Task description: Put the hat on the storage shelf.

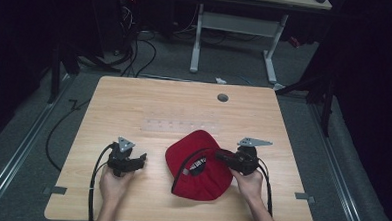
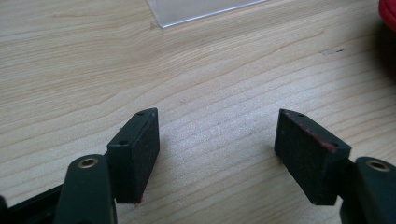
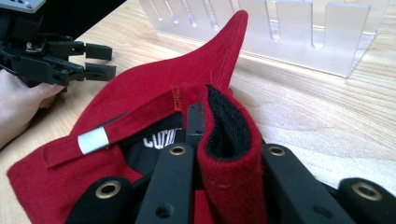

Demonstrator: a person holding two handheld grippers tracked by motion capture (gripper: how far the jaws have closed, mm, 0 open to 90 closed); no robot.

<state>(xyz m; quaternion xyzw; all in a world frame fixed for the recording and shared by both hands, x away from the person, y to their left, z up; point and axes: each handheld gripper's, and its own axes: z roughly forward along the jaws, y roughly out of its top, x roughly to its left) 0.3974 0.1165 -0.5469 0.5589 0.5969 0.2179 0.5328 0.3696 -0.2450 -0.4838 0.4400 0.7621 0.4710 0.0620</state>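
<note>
a clear slotted acrylic rack point(image 3: 299, 32) lies just beyond the red cap point(image 1: 197, 165) on the table point(image 1: 134, 108). we see the right gripper point(image 3: 219, 140) clamped on the cap's folded rim, while the left gripper point(image 2: 217, 144) rests spread and empty beside the cap, both hand-held.

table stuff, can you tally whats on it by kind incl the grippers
red cap: 1
clear slotted acrylic rack: 1
grippers: 2, the left gripper open over bare wood, the right gripper shut on a fold of the cap
total: 4
</note>
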